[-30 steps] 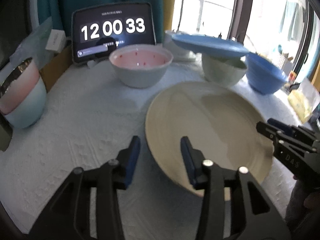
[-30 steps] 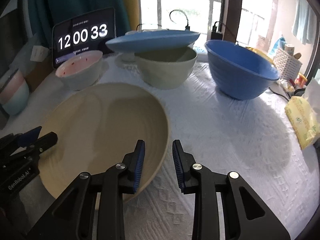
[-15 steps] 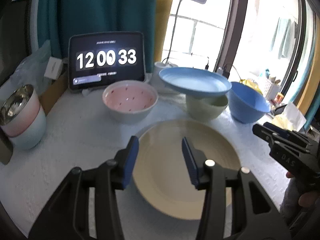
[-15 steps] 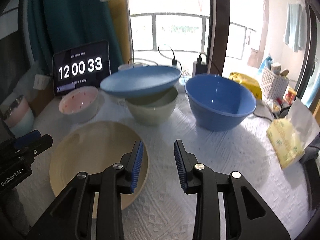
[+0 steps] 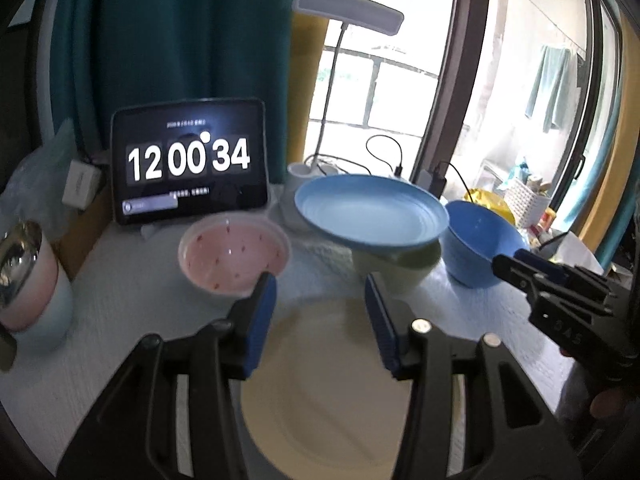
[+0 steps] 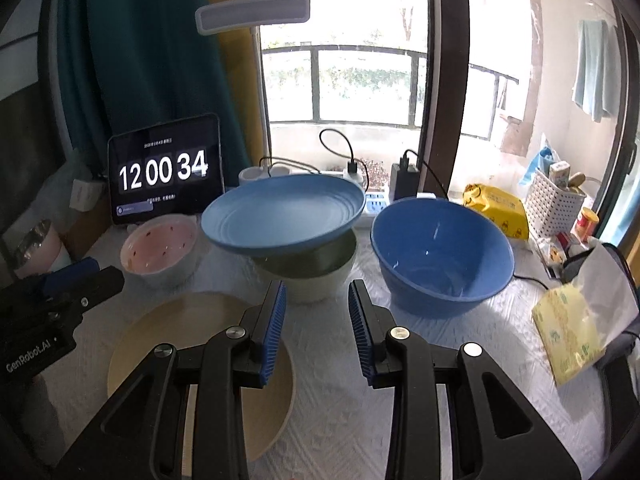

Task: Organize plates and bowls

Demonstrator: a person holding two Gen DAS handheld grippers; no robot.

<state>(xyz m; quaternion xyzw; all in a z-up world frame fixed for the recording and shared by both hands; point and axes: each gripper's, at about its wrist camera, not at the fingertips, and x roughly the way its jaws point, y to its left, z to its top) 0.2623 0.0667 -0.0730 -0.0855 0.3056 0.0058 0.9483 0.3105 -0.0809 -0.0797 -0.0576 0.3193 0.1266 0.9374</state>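
1. Cream plate (image 5: 328, 380): blurred in the left wrist view; near rim hidden behind the left tool's (image 5: 320, 316) arms.
2. Pale green bowl (image 6: 320, 276): mouth largely covered by the blue plate (image 6: 284, 212) lying tilted on it.
3. Pink cup (image 5: 28, 280): cut off by the left frame edge.
4. Clock screen (image 6: 164, 172): small text under the digits unreadable.
5. Yellow packet (image 6: 568, 332): print too blurred to read.
6. White basket (image 6: 554, 204): contents too small to tell.
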